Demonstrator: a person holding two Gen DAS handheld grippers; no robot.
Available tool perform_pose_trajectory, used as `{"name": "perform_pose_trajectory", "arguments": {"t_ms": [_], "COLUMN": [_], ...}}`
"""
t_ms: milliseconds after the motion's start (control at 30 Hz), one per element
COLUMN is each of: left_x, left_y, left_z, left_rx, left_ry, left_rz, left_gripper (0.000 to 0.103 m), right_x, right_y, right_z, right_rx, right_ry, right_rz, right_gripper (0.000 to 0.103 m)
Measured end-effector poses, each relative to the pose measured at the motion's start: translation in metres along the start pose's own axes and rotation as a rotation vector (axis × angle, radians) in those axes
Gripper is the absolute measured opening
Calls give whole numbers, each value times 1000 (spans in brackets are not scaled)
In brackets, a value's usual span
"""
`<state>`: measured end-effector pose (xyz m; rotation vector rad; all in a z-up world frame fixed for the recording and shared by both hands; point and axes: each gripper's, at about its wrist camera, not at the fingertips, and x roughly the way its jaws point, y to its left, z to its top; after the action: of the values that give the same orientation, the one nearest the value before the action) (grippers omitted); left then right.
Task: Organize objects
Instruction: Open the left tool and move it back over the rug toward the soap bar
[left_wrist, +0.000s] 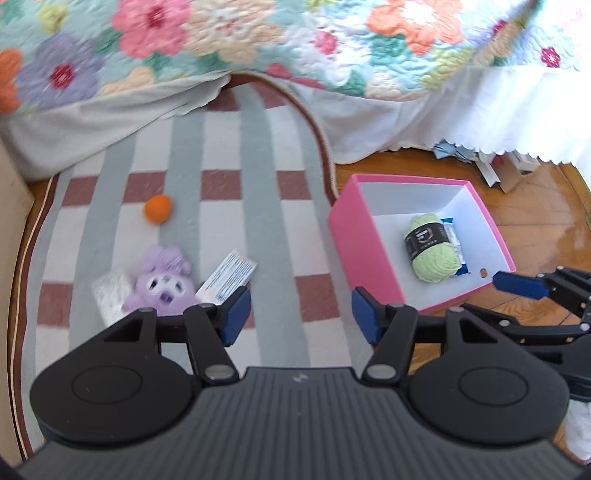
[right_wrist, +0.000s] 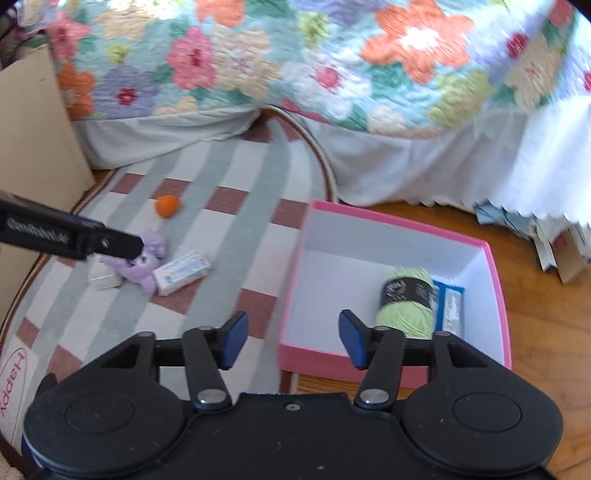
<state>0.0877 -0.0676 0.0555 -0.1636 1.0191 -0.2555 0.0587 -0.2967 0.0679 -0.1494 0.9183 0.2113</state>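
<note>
A pink box (left_wrist: 356, 240) (right_wrist: 391, 221) with a white inside stands on the floor at the rug's right edge. In it lie a green yarn ball (left_wrist: 432, 254) (right_wrist: 406, 306) and a blue and white packet (left_wrist: 455, 240) (right_wrist: 451, 306). On the striped rug lie an orange ball (left_wrist: 158, 208) (right_wrist: 168, 205), a purple plush toy (left_wrist: 160, 282) (right_wrist: 146, 262), a white carton (left_wrist: 229, 275) (right_wrist: 183, 272) and a small white block (left_wrist: 109, 291) (right_wrist: 103, 280). My left gripper (left_wrist: 301, 317) hangs open over the rug with nothing between its pads. My right gripper (right_wrist: 293, 339) is open and empty above the box's near left corner.
A bed with a floral quilt (left_wrist: 258, 40) (right_wrist: 295, 62) and a white skirt borders the far side. A beige cabinet side (right_wrist: 37, 122) stands at the left. Papers and cartons (right_wrist: 557, 243) lie under the bed skirt at the right, on the wooden floor (left_wrist: 535, 221).
</note>
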Motion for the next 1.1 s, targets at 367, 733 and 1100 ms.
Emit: {"name": "perform_pose_trajectory", "arguments": {"t_ms": [367, 733, 1100], "left_x": [-19, -21, 23], "left_y": [58, 92, 114], "left_z": [-31, -46, -57], "left_rx": [-141, -135, -189], "left_ry": [-26, -94, -17], "left_rz": [66, 173, 194], "left_gripper": [63, 68, 66], "right_x": [-10, 6, 67], "right_y": [62, 111, 124], "right_z": [1, 8, 13], "right_rx": [-180, -315, -384], "right_ry": [-86, -166, -156], "right_rz": [97, 187, 264], "right_gripper": [84, 84, 84]}}
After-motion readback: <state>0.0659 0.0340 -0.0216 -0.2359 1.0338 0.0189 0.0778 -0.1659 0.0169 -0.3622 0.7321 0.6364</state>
